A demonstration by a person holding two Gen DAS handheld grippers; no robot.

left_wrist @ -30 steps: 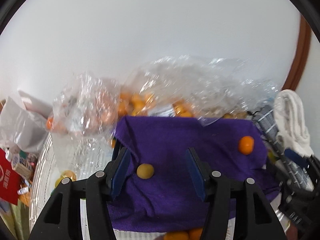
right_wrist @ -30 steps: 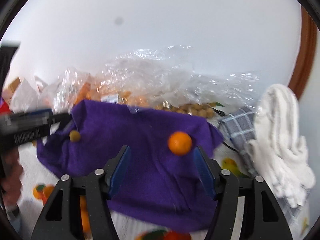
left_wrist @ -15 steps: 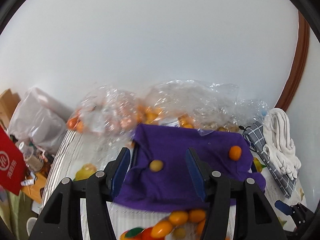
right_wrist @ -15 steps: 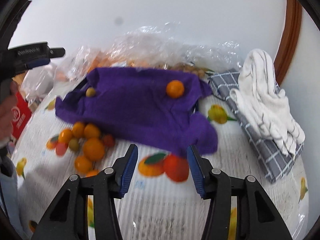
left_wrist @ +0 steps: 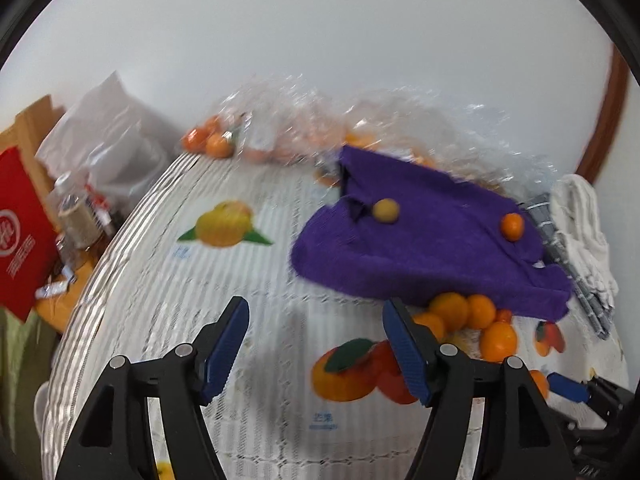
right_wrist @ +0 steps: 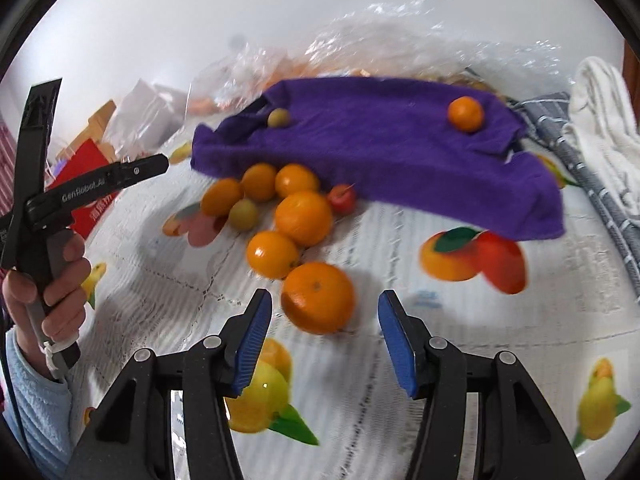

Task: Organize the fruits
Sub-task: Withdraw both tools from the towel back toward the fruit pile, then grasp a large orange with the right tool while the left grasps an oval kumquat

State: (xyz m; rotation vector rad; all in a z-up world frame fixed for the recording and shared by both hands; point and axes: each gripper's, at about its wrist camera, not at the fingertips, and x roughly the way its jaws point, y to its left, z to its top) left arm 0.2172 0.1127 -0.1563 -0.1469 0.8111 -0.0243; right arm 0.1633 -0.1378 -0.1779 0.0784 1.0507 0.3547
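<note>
A: Where loose fruit lies below the crumpled purple cloth (right_wrist: 400,152), what is listed?

B: A cluster of round orange citrus fruits (right_wrist: 296,220), centre frame; one large orange (right_wrist: 318,298) nearest, just beyond the right gripper (right_wrist: 325,344), whose jaws are opening around nothing.

A: And the left gripper (left_wrist: 316,350)?

B: Opening too, nothing between, over the fruit-printed tablecloth (left_wrist: 224,288). On the cloth: one yellowish fruit (right_wrist: 279,117), one small orange (right_wrist: 465,114).
</note>
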